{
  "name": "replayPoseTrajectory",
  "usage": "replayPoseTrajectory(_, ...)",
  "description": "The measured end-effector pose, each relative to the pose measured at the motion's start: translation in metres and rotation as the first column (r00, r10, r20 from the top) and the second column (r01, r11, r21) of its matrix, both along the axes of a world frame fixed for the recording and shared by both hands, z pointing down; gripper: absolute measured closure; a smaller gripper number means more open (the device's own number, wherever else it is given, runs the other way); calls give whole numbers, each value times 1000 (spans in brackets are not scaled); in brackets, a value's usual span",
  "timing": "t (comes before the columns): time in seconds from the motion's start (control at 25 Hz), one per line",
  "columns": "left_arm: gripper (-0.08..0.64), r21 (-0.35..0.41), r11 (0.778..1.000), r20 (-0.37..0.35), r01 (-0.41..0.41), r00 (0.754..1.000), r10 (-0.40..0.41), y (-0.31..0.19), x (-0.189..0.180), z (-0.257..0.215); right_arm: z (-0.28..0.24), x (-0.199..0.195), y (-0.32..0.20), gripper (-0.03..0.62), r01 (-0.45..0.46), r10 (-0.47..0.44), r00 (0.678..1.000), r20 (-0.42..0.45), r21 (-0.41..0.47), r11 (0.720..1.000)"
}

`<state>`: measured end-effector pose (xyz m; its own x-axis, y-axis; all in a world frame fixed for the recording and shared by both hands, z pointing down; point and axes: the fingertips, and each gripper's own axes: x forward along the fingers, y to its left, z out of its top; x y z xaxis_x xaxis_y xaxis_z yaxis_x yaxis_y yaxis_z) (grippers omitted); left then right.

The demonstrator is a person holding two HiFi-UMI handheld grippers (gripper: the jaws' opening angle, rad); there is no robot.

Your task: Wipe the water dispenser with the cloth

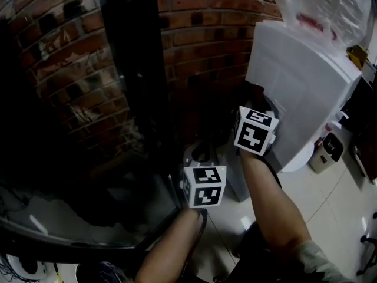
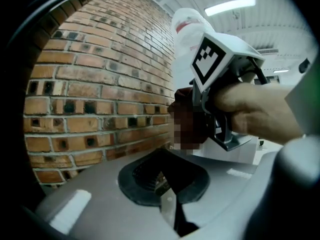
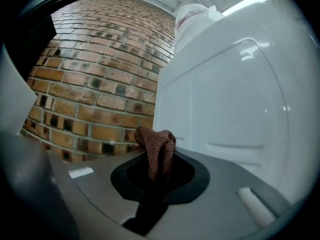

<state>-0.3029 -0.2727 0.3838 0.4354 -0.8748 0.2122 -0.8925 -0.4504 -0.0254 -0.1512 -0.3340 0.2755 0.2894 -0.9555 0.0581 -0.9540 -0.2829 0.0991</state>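
Right gripper (image 3: 159, 179): the jaws are closed on the cloth (image 3: 156, 151). A reddish-brown fold is pinched between them and stands up out of the dark jaw recess.
Cloth relative to right gripper: in the right gripper view the bunched end is seen at 12 o'clock of the recess, leaning slightly toward 1 o'clock.
Cloth relative to water dispenser (image 3: 235, 94): the white panel is seen close by at 2 to 3 o'clock of the cloth. Contact between the two cannot be told.
Marker cube (image 1: 255, 131): in the head view the right gripper's cube is held at the left-hand edge of the dispenser. A dark mass at its 12 o'clock is too dim to be named.
Left gripper (image 2: 167, 186): the jaws are drawn together to a thin dark slit, and nothing is held between them. In the head view it is placed at 7 o'clock of the right gripper, apart from the dispenser.
Bottle (image 1: 318, 5): it is seated on top of the dispenser and is cut off by the upper frame edge.
Brick wall (image 2: 100, 84): it is seen behind both grippers, at 9 to 11 o'clock of the dispenser.
Hidden: which face of the dispenser is presented cannot be told. The right gripper's tips cannot be made out in the left gripper view.
Hard to make out: the left half of the head view is very dark, and only a dark glazed panel (image 1: 129, 69) can be picked out there.
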Motion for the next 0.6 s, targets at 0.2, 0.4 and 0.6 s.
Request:
replayPoseTrajectory(0.2,560,-33,999,42,3,999,-2,-6,0,26,50,0,-2,541,3,-1,999,35,-61,998)
replayPoseTrajectory(0.4,560,-59,998,48,15,999,-12,-14,-3,54,111,2,0,541,2,7,998,69,-133,991)
replayPoseTrajectory(0.6,560,-89,996,49,-2,999,6,-18,8,81,158,4,5,541,12,6,995,102,-171,985)
